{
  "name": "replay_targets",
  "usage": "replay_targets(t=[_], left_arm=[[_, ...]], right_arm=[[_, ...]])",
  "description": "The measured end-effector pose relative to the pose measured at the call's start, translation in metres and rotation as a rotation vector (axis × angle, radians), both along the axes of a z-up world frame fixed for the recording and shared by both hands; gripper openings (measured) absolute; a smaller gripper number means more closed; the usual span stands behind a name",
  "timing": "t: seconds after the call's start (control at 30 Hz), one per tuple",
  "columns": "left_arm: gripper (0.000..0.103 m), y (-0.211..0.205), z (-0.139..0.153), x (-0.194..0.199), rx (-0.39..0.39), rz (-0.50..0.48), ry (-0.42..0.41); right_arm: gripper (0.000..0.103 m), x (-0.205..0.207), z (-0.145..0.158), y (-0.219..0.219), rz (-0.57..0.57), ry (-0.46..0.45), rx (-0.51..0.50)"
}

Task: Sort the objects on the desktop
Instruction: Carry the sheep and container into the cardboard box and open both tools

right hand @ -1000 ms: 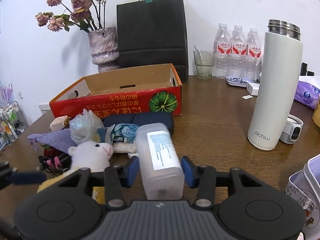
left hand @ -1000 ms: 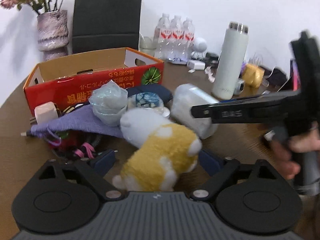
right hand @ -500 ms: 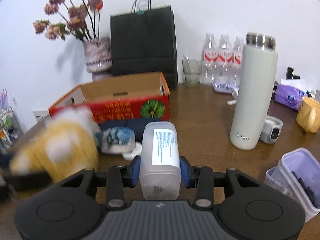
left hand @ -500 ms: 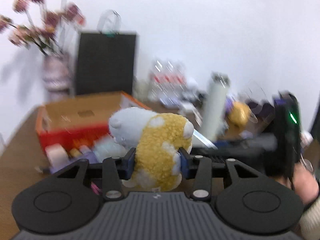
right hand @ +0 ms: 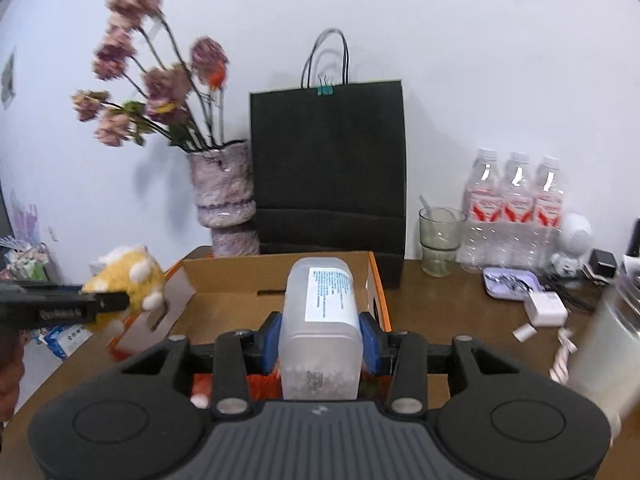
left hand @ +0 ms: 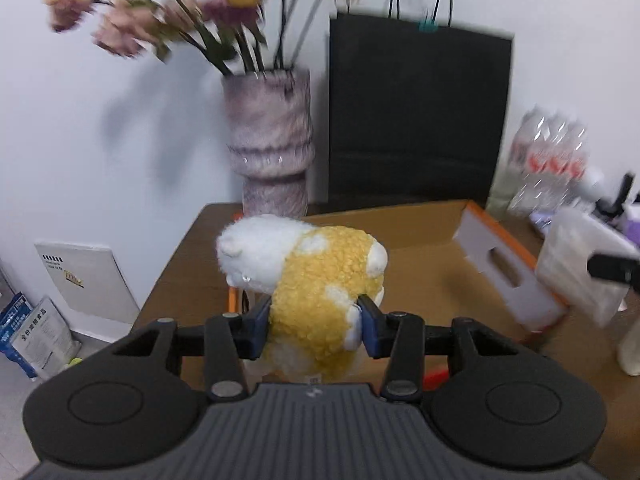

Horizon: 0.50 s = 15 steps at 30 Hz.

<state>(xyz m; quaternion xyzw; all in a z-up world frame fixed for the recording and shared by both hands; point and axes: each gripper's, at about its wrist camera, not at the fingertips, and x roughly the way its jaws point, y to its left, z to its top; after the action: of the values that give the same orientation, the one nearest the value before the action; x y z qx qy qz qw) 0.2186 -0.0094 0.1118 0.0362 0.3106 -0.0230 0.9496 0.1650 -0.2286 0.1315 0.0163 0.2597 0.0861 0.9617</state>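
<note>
My left gripper (left hand: 316,326) is shut on a yellow and white plush toy (left hand: 316,276), held in the air over the left end of the open cardboard box (left hand: 424,236). In the right wrist view the same plush toy (right hand: 128,280) shows at the left, above the box's left flap. My right gripper (right hand: 320,338) is shut on a translucent plastic bottle (right hand: 320,320) with a white label, lifted above the cardboard box (right hand: 232,280). The bottle (left hand: 580,264) appears blurred at the right of the left wrist view.
Behind the box stand a marbled vase (right hand: 224,204) with dried flowers and a black paper bag (right hand: 328,168). To the right sit a glass (right hand: 440,240), three water bottles (right hand: 516,216), a small tray (right hand: 508,282) and a white charger (right hand: 546,308). The table edge drops at left.
The left gripper closed on the plush toy and lifted it over the box. The right gripper rose with the bottle and moved over the box; the desk clutter dropped out of view.
</note>
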Motion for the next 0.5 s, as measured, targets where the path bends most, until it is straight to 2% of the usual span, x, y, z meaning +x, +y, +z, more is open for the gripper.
replay_targets(t=[0.13, 0.2, 0.37, 0.43, 0.5], left_arm=[[0.046, -0.007, -0.023, 0.047, 0.109, -0.062, 0.05], [0.046, -0.009, -0.035, 0.063, 0.122, -0.061, 0.077], [0.049, -0.008, -0.058, 0.091, 0.081, -0.026, 0.18], [0.05, -0.008, -0.061, 0.099, 0.078, 0.008, 0.18], [0.057, -0.009, -0.061, 0.106, 0.069, 0.032, 0.17]], right_arm=[[0.039, 0.06, -0.016, 0.013, -0.013, 0.075, -0.06], [0.039, 0.085, -0.027, 0.017, -0.01, 0.116, -0.081], [0.039, 0.145, -0.049, 0.031, -0.003, 0.187, -0.133], [0.039, 0.169, -0.06, 0.036, 0.004, 0.226, -0.152], [0.039, 0.193, -0.07, 0.041, -0.003, 0.275, -0.158]])
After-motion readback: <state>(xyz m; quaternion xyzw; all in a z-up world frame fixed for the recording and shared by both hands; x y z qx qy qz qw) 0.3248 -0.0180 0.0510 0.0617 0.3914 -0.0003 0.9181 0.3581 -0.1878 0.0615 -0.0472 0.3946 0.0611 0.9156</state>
